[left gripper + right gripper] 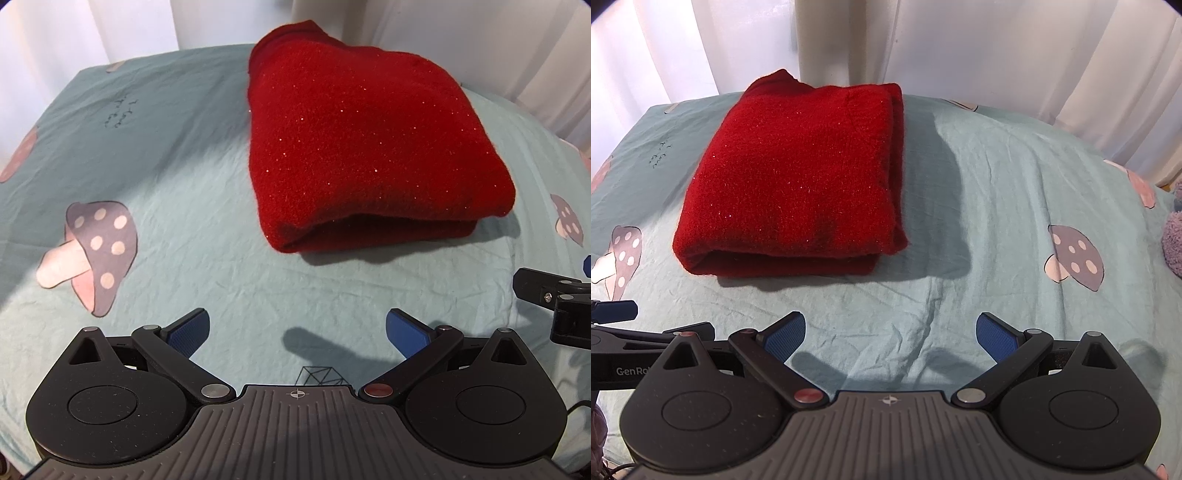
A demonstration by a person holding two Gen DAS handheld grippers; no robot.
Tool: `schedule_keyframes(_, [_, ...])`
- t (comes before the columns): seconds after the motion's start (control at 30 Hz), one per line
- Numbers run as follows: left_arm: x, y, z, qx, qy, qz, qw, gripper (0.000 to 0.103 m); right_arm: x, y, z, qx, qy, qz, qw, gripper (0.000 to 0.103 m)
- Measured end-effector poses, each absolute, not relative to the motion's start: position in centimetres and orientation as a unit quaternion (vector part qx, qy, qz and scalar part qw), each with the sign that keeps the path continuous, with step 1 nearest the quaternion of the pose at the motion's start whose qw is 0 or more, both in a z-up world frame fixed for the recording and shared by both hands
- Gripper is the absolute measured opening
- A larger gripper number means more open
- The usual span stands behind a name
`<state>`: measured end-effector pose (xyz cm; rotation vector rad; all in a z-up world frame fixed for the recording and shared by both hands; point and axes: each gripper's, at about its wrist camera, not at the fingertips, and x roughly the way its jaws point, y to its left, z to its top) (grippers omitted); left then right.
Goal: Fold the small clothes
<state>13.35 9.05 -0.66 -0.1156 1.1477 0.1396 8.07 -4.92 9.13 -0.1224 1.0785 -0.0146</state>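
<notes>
Looking thru left wrist cam: red sweater (pixel 369 147) folded into a thick rectangle on teal mushroom-print sheet (pixel 184 192), ahead and slightly right of centre. Long axis runs near-to-far, leaning a bit left at the far end; rounded fold edge faces the cam, narrower bunched end points away twd white curtain (pixel 74 29). Left gripper (pixel 297 334) low over sheet, blue pads (pixel 190 328) spread wide, nothing btwn them, well short of sweater. Part of right gripper (pixel 554 306) pokes in at right edge.

Switching to right wrist cam: same sweater (pixel 801 177) ahead-left, long axis again near-to-far, tilted right at far end; layered edges stacked along its right side, fold edge nearest. Right gripper (pixel 890 334) fingers wide apart, empty, clear of sweater. Left gripper (pixel 613 312) at left edge. Fuzzy purple item (pixel 1174 240) at far right, partly cut off.
</notes>
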Motion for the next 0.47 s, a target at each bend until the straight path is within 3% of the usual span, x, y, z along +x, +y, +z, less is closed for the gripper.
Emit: schedule_keyframes(0.47, [13.21, 8.88, -0.42, -0.05, 0.544, 0.067, 0.835, 0.103, 7.93, -4.88, 9.28, -0.06, 0.508, -0.008, 0.859, 0.099])
